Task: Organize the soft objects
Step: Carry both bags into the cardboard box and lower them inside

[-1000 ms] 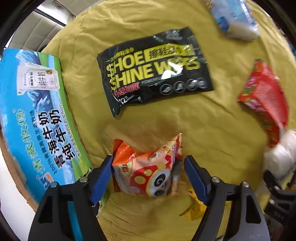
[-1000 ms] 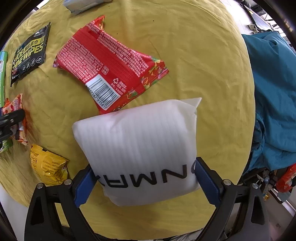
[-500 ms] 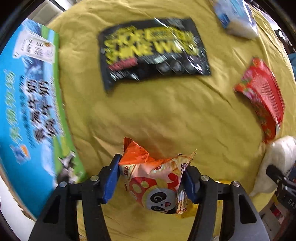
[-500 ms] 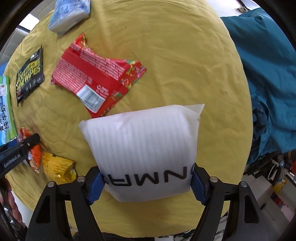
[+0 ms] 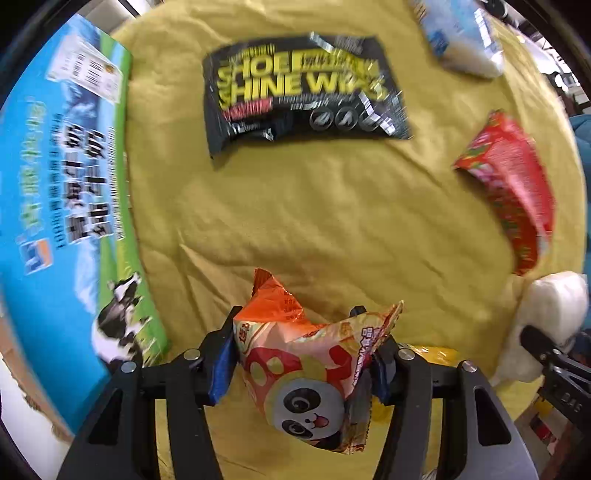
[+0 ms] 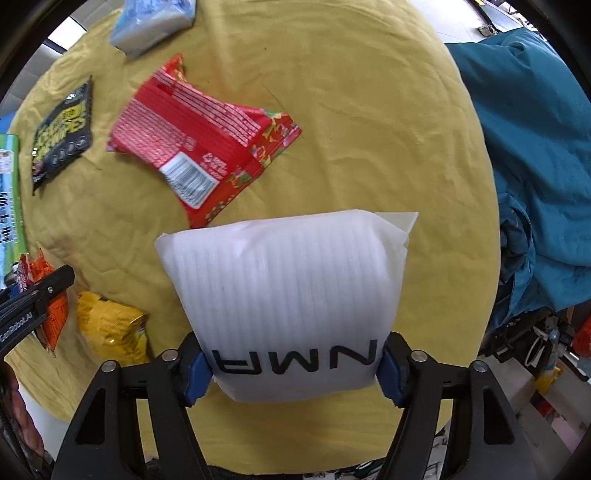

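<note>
My left gripper point(image 5: 301, 363) is shut on an orange panda snack bag point(image 5: 306, 369) and holds it above the yellow cloth point(image 5: 314, 221); the bag also shows in the right wrist view point(image 6: 51, 314). My right gripper point(image 6: 291, 363) is shut on a white foam pouch point(image 6: 288, 295) with black letters, lifted off the cloth point(image 6: 351, 110); the pouch shows at the left view's right edge point(image 5: 546, 314). On the cloth lie a black shoe-wipes pack point(image 5: 303, 88), a red packet point(image 6: 199, 140) and a small yellow bag point(image 6: 110, 328).
A blue and green milk carton box point(image 5: 62, 206) stands along the left edge of the cloth. A pale blue tissue pack point(image 6: 151, 22) lies at the far side. A teal garment point(image 6: 535, 166) is heaped to the right of the table.
Both grippers closed on their items and lifted them. The left rose with the panda bag, and the right rose with the white pouch.
</note>
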### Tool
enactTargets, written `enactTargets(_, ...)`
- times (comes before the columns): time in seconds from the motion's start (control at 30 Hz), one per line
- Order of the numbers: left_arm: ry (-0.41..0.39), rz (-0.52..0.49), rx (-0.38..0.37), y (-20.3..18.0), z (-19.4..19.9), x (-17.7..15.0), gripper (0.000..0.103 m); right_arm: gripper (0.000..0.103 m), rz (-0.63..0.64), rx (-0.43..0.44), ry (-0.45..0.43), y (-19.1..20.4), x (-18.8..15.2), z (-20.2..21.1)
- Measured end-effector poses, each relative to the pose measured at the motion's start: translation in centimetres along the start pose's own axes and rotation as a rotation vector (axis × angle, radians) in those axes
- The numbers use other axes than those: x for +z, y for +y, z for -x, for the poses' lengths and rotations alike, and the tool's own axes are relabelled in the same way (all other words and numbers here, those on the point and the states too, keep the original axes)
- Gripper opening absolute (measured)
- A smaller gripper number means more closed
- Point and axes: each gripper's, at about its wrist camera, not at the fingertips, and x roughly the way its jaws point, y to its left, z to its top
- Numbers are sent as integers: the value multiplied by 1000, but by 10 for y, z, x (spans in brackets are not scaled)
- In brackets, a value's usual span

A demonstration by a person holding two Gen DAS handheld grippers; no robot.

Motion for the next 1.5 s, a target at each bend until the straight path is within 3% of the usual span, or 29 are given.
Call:
enactTargets(0.2,-85,21,-44,27,57,-20,55,71,26,51,-46,16,-6,35)
enactTargets(0.33,-152,52,-84,65,104,-37,55,71,77,108,-106,36,-18,90)
enactTargets(0.47,-210,102,-121,77,145,-43,55,71,150,160,-166,93,-24,142)
enactTargets(0.6,-261,169,-129,120,182,-45,55,71,229,215,-216,168,-20,180)
enactTargets(0.7,-267,226,-118,175,191,-41,55,71,278,240,-228,224,-17,197)
enactTargets(0.87,-236,308,-114,255,177,-21,55,71,346,261,-212,335,2,203)
enactTargets(1.07,-149,366,-128,326,133,19,55,71,350,223,-140,442,41,160)
enactTargets(1.2,-84,347,-170,345,98,49,56,71,364,158,-122,478,63,124)
enactTargets(1.4,-15,335,-255,348,56,82,58,72,341,108,-120,483,82,93)
enactTargets(1.5,9,358,-337,349,43,89,60,73,334,106,-111,484,85,88)
